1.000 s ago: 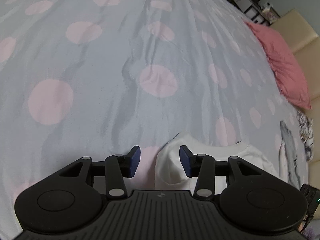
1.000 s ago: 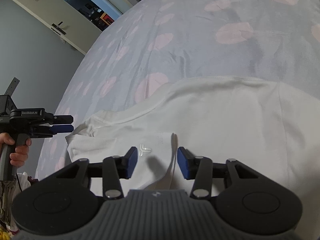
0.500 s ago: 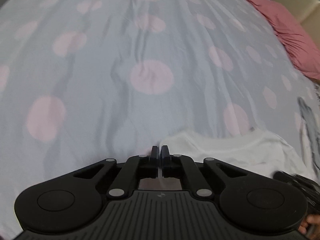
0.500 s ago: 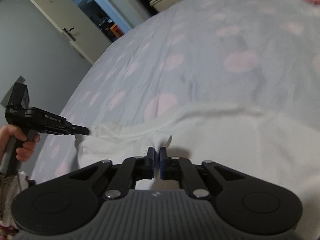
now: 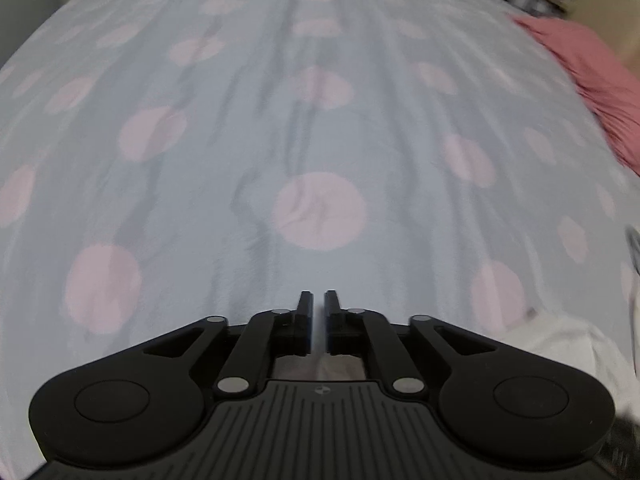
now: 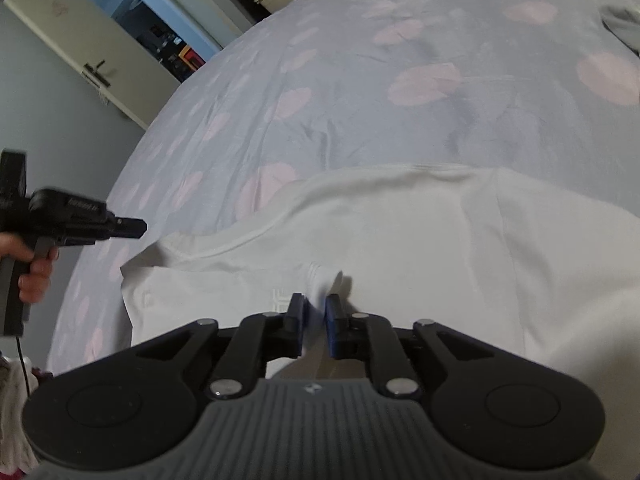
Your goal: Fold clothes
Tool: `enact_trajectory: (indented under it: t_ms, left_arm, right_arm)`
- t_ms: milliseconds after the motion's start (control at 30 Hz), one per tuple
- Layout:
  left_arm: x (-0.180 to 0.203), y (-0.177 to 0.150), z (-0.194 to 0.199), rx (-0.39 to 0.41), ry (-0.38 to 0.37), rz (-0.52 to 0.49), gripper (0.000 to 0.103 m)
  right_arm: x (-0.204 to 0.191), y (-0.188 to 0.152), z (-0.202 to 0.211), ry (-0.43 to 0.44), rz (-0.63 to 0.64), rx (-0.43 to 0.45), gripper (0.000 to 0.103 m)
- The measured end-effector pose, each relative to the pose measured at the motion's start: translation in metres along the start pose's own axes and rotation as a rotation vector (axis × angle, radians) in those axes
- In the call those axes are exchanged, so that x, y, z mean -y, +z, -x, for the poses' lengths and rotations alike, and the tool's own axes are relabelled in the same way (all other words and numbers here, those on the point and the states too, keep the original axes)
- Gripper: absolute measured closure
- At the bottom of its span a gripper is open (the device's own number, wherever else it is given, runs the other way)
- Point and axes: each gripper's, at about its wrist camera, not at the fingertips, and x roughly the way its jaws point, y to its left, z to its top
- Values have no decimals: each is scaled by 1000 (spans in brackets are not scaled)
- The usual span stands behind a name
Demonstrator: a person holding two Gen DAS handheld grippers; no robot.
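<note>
**Open bed ahead, pillow and wall at the edges**

Ahead of the left gripper (image 5: 318,312), a wide stretch of dotted bedsheet (image 5: 224,184) is left bare, and free passage is offered forward and to the left. On the far right, the way is bounded by a pink pillow (image 5: 592,80). In the right wrist view, the near ground is covered by the white shirt (image 6: 420,240), with bare sheet lying beyond it. Room to the left is narrowed by the other gripper and the hand (image 6: 34,276) holding it; further off, movement is closed by a wall and door (image 6: 96,44).
</note>
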Motion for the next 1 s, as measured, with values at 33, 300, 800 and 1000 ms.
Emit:
enact_trajectory:
  t_ms: [33, 300, 800, 1000]
  left_arm:
    - [-1, -1, 2, -6, -7, 5, 71]
    - [-8, -8, 2, -91, -22, 72, 64]
    - [-44, -43, 32, -47, -96, 2, 64]
    - [-44, -77, 34, -66, -175, -102, 64]
  right_arm:
    - [2, 1, 0, 8, -12, 2, 82]
    - [-16, 6, -1, 1, 59, 53, 71]
    - [-152, 28, -56, 212, 586, -77, 78]
    - [-182, 37, -68, 219, 741, -153, 78]
